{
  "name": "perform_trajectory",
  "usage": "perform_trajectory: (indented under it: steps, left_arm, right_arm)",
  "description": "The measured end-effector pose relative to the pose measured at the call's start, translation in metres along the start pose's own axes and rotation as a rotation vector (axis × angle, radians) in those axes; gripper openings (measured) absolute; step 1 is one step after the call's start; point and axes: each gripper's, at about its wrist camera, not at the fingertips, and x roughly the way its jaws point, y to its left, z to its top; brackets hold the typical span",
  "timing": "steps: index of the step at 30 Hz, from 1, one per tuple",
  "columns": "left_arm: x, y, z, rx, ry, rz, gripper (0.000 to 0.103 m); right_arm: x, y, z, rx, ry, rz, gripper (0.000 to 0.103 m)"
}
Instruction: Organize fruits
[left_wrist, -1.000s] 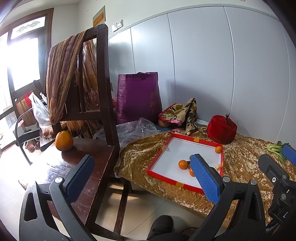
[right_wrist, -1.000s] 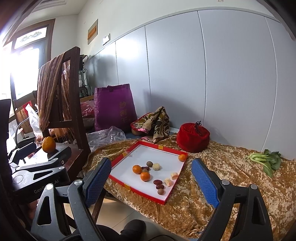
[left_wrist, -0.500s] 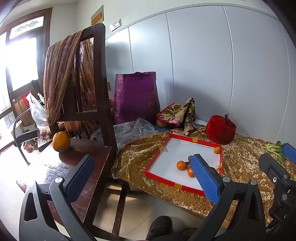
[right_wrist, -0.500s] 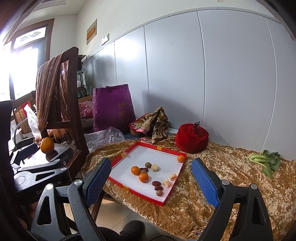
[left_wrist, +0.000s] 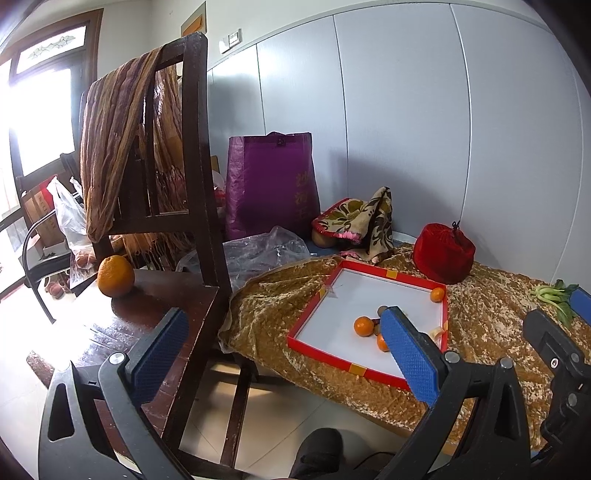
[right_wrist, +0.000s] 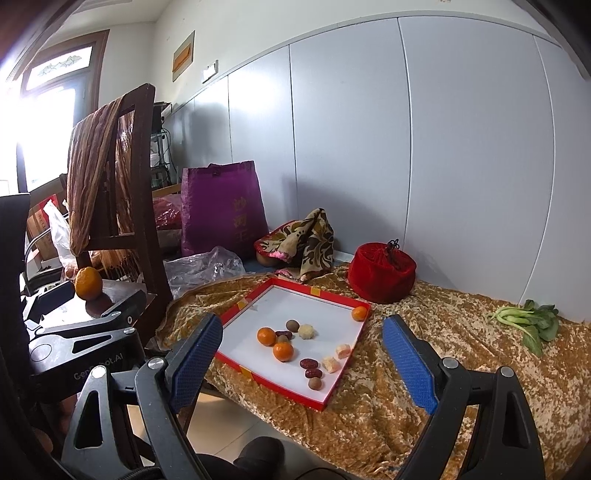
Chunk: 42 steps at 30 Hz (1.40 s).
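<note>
A red-rimmed white tray (right_wrist: 317, 291) lies on the gold cloth and holds three small oranges (right_wrist: 266, 336), dark dates and pale pieces. The same tray (left_wrist: 369, 271) shows in the left wrist view. A larger orange (left_wrist: 115, 276) rests on the dark wooden chair seat (left_wrist: 155, 295), also visible as the orange (right_wrist: 88, 283) at left in the right wrist view. My left gripper (left_wrist: 284, 347) is open and empty, well short of the chair orange. My right gripper (right_wrist: 303, 358) is open and empty, hanging in front of the tray.
A purple bag (right_wrist: 221, 206), a clear plastic bag (right_wrist: 207, 266), a patterned cloth (right_wrist: 303, 240) and a red velvet pouch (right_wrist: 382, 273) stand behind the tray. Green leafy vegetables (right_wrist: 528, 321) lie at right. A striped scarf (left_wrist: 114, 147) drapes the chair back. Tiled floor lies below.
Both grippers have drifted slightly; the chair and the tray shifted a little left in the views. Both stay open and hold nothing.
</note>
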Motion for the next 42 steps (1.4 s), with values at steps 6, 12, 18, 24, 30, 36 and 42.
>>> perform_trajectory:
  steps: [6,12,18,24,30,36,42]
  left_arm:
    - [0.009,-0.004,-0.001,0.004,0.009,-0.003,0.103]
    - [0.02,-0.007,0.0,0.011,0.019,0.0,0.103]
    - [0.032,-0.011,-0.003,0.017,0.039,0.003,0.103]
    - [0.045,-0.016,-0.005,0.026,0.059,-0.001,0.103]
    - [0.057,-0.022,-0.007,0.033,0.077,-0.004,0.103]
    - [0.073,-0.028,-0.009,0.042,0.1,-0.004,0.103]
    - [0.089,-0.039,-0.007,0.059,0.123,0.006,0.103]
  right_arm:
    - [0.006,-0.005,-0.001,0.002,0.007,-0.011,0.09]
    - [0.015,-0.01,-0.003,0.013,0.019,-0.017,0.09]
    - [0.026,-0.012,-0.004,0.012,0.029,-0.019,0.09]
    - [0.036,-0.018,-0.005,0.024,0.039,-0.021,0.09]
    - [0.045,-0.024,-0.007,0.028,0.049,-0.027,0.09]
    - [0.057,-0.027,-0.007,0.012,0.057,-0.034,0.09]
    - [0.07,-0.035,-0.003,0.009,0.056,-0.028,0.09]
